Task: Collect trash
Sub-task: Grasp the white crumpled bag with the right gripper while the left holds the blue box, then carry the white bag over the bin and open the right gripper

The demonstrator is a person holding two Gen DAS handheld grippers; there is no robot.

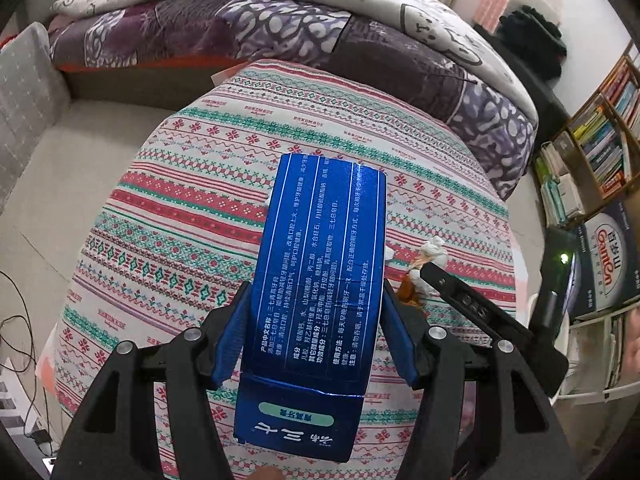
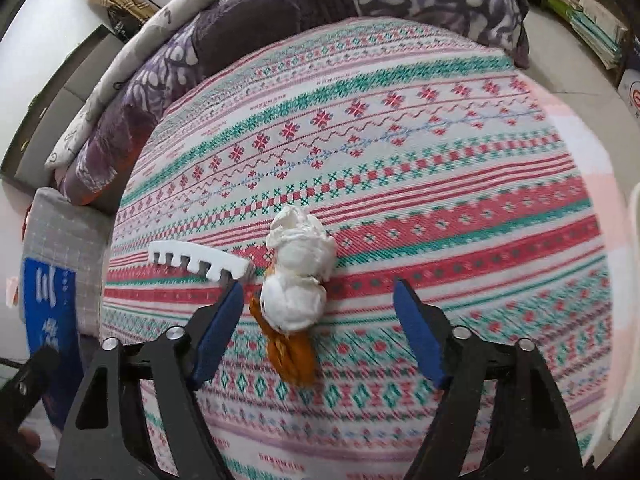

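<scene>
Clearly left claw (image 1: 316,308) clamps blue Chinese-lettered box (image 1: 320,264); right claw (image 2: 318,296) gapes.

Surface: patterned bedspread (image 2: 400,152) | Near centre: crumpled white tissue (image 2: 298,268), orange scrap (image 2: 294,356) touching | Left: white comb-like piece (image 2: 200,260) | Far: folded quilts (image 2: 280,4)

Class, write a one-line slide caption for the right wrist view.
Open right gripper above crumpled white tissue wads and an orange wrapper on a patterned bedspread.

box (image 1: 316,280): blue | tissue (image 2: 298,268): white | bedcover (image 2: 440,168): red-green stripes
</scene>
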